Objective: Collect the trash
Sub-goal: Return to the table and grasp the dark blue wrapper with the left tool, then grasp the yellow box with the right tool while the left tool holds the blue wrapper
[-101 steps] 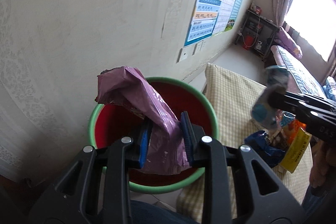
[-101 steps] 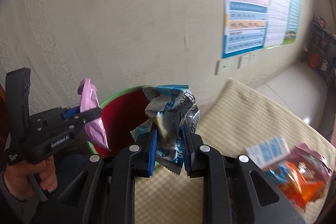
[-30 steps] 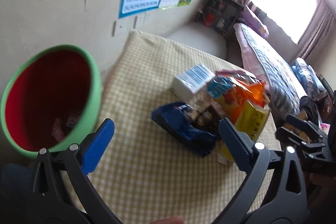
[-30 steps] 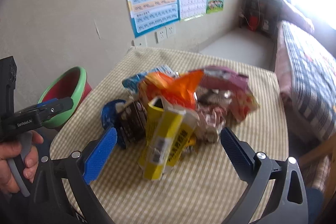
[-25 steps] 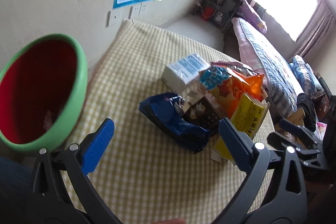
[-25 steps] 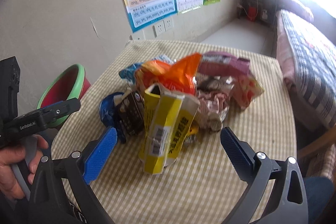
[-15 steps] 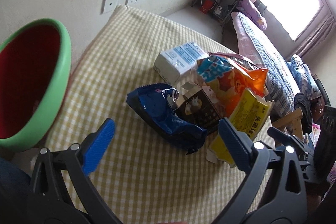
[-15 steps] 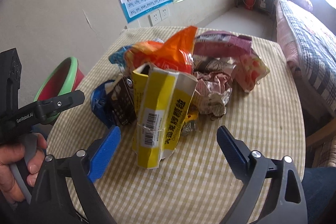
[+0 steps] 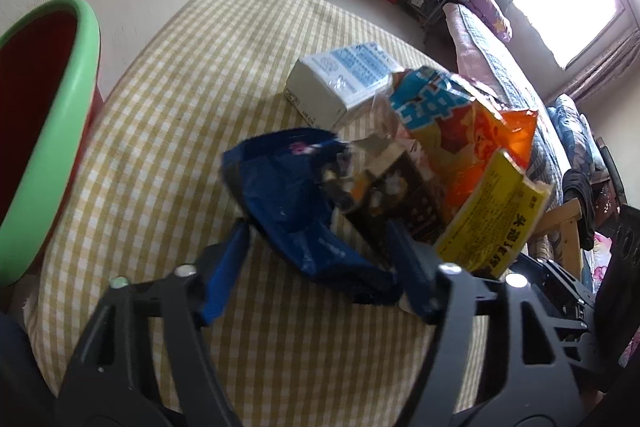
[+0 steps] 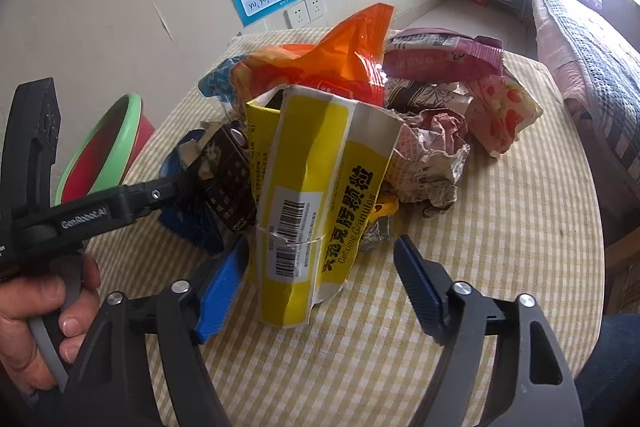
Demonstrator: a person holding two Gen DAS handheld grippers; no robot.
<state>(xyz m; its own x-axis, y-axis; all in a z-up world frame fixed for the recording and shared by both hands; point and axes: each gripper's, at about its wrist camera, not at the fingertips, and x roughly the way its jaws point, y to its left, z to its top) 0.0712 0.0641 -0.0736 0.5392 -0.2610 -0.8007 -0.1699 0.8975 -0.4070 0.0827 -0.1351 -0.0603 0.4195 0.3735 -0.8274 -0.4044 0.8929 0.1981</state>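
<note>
My table (image 9: 168,99), under its yellow checked cloth, carries the heap of trash in the middle, and the red bin (image 9: 48,131) with the green rim stands just off the table's edge on my left. In the heap a yellow medicine carton (image 10: 316,195) leans upright at the front, an orange snack bag (image 10: 340,67) rises behind it, a white and blue box (image 9: 340,79) lies at the far side, and a dark blue wrapper (image 9: 296,211) lies nearest the bin.

My left gripper (image 9: 320,267) has its jaws about half spread, one on each side of the dark blue wrapper. They have just been closing, and the wrapper's lower end sits between them; I cannot tell whether the pads press on it. My right gripper (image 10: 320,283) has its jaws a little wider, and they too have just been closing. The left pad is touching or just beside the carton's edge, while the right pad stands clearly apart from it.

A second ago both pairs of jaws were spread full wide and higher above the heap. Earlier still, my left held a pink wrapper over the bin and my right a blue and white one.
</note>
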